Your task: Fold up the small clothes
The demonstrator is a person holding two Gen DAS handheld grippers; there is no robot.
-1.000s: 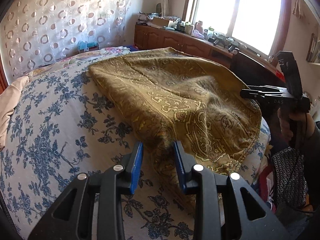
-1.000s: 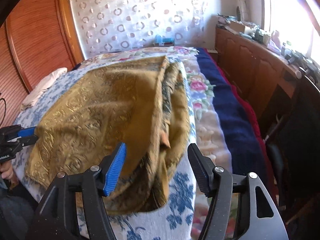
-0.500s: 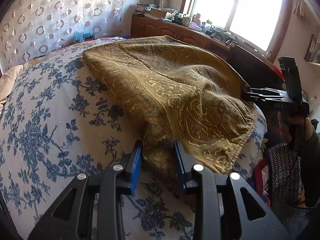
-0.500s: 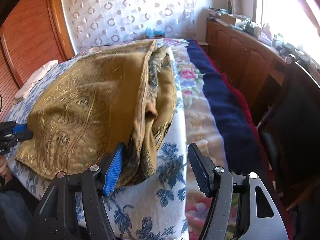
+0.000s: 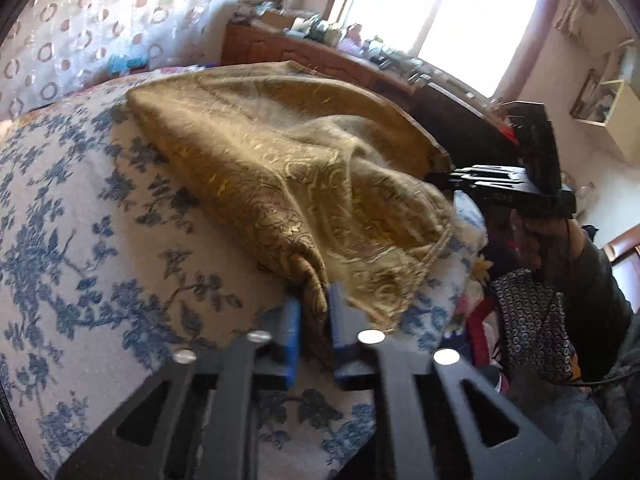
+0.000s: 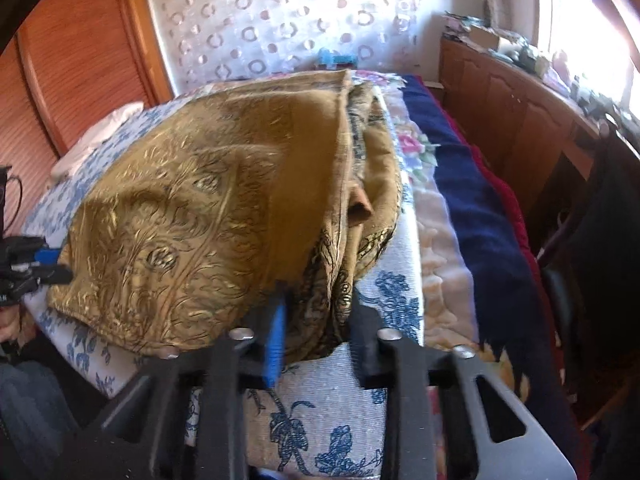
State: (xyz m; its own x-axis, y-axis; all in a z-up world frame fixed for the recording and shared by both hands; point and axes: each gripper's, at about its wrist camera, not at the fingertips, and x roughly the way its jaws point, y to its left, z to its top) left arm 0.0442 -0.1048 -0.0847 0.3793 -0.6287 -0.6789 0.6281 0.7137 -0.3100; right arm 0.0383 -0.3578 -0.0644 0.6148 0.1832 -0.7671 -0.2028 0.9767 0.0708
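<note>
Blue-floral bedspread [image 5: 80,216] under window light, carrying gold paisley cloth [image 5: 280,168], folded over, rumpled, layered edges at right. Left gripper [image 5: 314,320] just closed, clenched on near corner. Right gripper [image 6: 316,316] just closed, pinching bunched layers at other near corner.
</note>
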